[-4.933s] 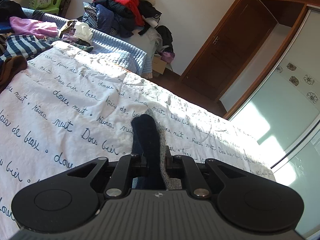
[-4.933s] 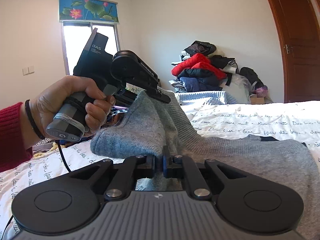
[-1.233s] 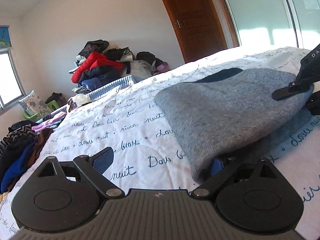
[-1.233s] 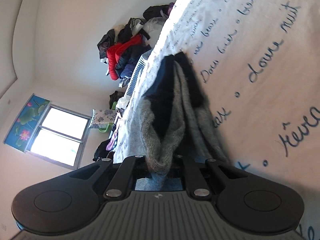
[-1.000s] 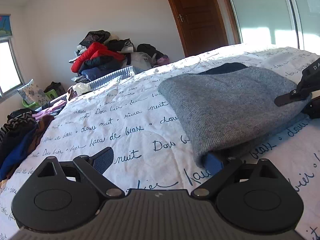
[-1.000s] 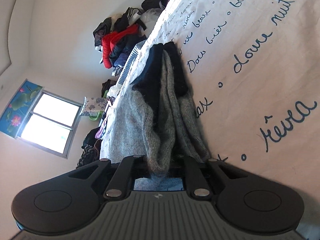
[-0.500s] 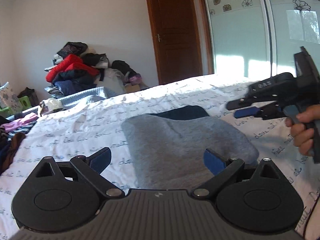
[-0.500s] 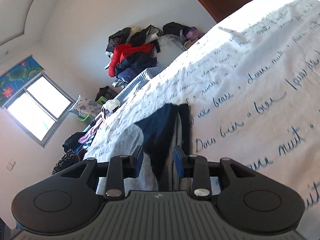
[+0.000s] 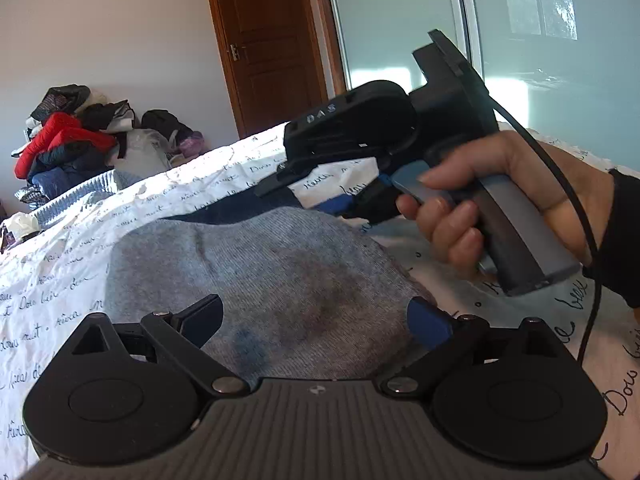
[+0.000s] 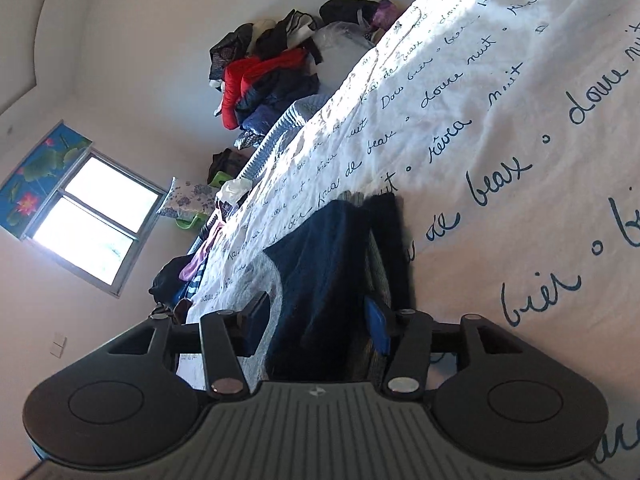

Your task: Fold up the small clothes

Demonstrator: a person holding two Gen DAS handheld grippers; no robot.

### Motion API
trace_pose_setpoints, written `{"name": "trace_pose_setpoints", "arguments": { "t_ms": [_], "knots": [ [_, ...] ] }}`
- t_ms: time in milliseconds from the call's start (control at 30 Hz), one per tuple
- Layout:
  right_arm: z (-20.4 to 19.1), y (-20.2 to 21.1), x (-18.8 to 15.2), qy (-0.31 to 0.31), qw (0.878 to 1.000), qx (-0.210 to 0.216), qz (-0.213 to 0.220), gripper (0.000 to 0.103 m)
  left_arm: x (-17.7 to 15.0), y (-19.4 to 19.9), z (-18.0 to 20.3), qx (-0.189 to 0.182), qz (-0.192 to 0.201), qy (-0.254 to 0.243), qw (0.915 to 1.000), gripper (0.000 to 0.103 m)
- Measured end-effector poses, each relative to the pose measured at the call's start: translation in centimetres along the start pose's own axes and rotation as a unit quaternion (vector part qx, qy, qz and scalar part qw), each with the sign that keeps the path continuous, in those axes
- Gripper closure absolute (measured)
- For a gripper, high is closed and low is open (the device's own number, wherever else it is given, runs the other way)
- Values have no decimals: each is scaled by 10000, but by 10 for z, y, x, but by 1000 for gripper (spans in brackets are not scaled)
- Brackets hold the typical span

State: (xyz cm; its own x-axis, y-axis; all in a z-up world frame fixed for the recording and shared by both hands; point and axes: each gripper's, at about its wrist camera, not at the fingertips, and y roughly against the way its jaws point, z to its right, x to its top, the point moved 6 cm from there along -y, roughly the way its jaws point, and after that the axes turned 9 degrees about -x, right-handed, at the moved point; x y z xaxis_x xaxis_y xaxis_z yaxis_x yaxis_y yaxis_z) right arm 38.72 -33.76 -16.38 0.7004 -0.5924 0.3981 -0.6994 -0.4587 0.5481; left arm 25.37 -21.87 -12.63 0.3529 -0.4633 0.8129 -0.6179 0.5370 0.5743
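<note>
A grey knit sweater with a navy part (image 9: 272,272) lies folded on the white bed cover with blue script (image 9: 60,264). My left gripper (image 9: 316,320) is open, its jaws wide apart just above the near edge of the fold, holding nothing. My right gripper (image 9: 312,196) shows in the left wrist view at the sweater's far right edge, held by a hand. In the right wrist view it (image 10: 316,320) is open, tilted sideways, with the navy and grey folded edge (image 10: 324,272) between its spread fingers, not clamped.
A heap of clothes with a red jacket (image 9: 60,144) stands at the far end of the bed. More loose clothes (image 10: 196,268) lie along the bed's window side. A wooden door (image 9: 272,48) and a glass wardrobe front (image 9: 540,40) are behind.
Both grippers let go of the sweater: the right jaws, shut on its edge a second ago, opened. The left gripper rose and moved over the folded sweater. The right gripper drew closer.
</note>
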Motion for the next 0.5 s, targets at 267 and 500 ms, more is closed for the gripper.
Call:
{"name": "trace_pose_setpoints", "arguments": {
  "t_ms": [267,500],
  "knots": [
    [-23,-11,14,1308,9882,-723,335,97,-18,-7,1,-257,-150,240,9993,6],
    [-37,0,4,2114,9571,-1839,743,91,-19,15,-13,-231,103,539,9982,6]
  ]
}}
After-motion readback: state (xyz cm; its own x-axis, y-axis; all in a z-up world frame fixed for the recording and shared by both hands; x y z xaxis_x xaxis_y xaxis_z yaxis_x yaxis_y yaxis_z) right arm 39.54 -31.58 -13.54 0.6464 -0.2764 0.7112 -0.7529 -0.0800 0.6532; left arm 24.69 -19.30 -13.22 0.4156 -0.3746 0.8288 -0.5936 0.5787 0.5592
